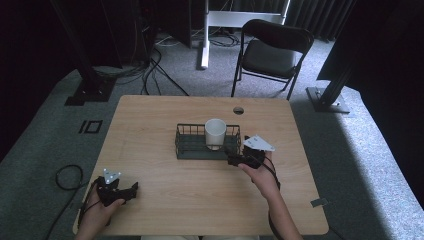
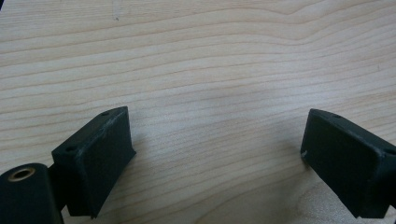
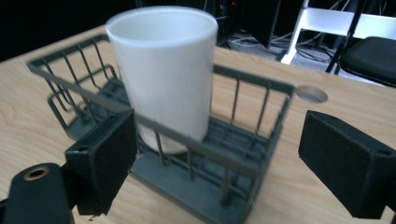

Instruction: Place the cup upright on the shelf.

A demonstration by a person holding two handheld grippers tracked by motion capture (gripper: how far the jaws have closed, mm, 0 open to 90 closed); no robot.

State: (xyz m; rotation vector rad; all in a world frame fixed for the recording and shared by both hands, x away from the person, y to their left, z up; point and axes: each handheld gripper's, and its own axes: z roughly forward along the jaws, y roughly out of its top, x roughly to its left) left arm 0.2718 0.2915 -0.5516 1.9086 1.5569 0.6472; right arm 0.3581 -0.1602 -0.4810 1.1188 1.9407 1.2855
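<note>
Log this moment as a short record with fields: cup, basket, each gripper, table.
cup: white cup upright inside the basket, toward its right end
basket: dark wire basket at mid-table
right gripper: right gripper open, jaws at the basket's near right corner, holding nothing
left gripper: left gripper open over bare wood at the table's near left, away from the basket
table: light wooden table with a round hole near its far edge
</note>
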